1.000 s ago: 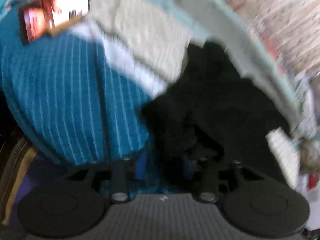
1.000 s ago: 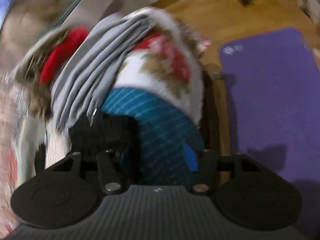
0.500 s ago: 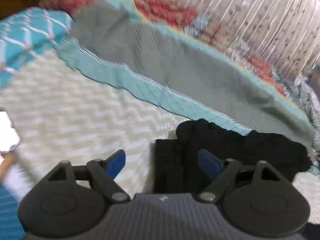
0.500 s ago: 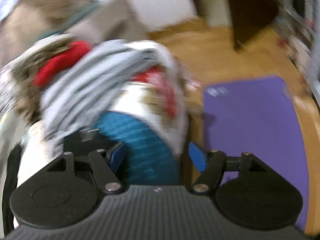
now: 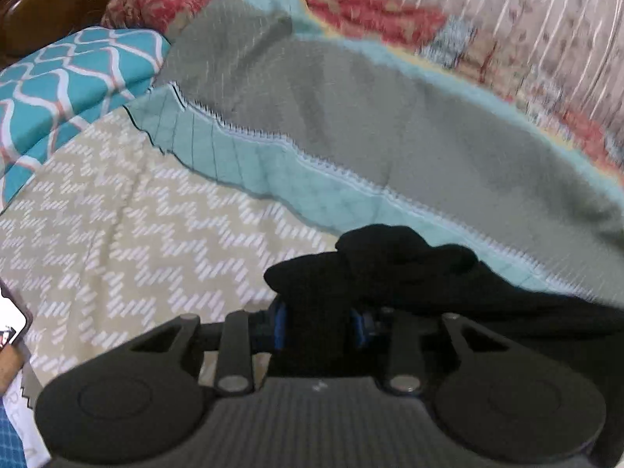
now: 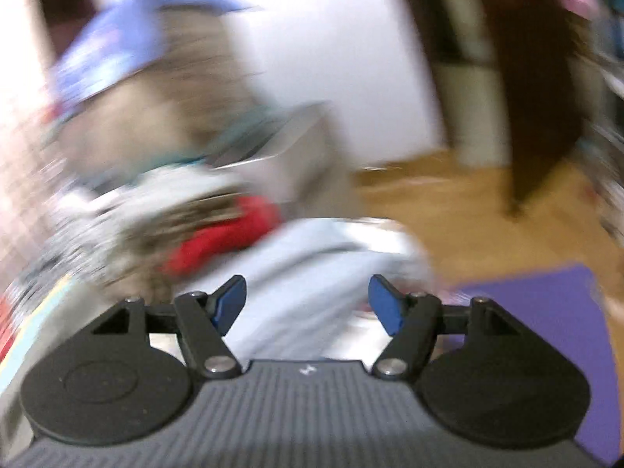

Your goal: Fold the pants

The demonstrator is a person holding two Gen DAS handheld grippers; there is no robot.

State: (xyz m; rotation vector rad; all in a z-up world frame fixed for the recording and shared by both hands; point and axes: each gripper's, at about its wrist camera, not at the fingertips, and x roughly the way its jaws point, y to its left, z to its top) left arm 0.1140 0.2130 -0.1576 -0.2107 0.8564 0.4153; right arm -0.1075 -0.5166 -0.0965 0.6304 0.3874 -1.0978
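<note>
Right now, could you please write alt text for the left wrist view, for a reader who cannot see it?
The left gripper is closed on a bunched fold of black pants, which trail off to the right across a bed. Beneath them lies a beige zigzag-patterned bedspread, with a grey and teal quilt behind and a teal patterned pillow at upper left.

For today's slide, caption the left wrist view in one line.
Left gripper shut on bunched black fabric pants above a beige chevron bedspread.

Matt black cloth pants point(image 5: 390, 269) lie on a woven zigzag-print bedspread point(image 5: 128, 226) beside a quilted, stitched teal-grey blanket point(image 5: 351, 117); the floor point(image 6: 487, 210) looks like smooth wood.
</note>
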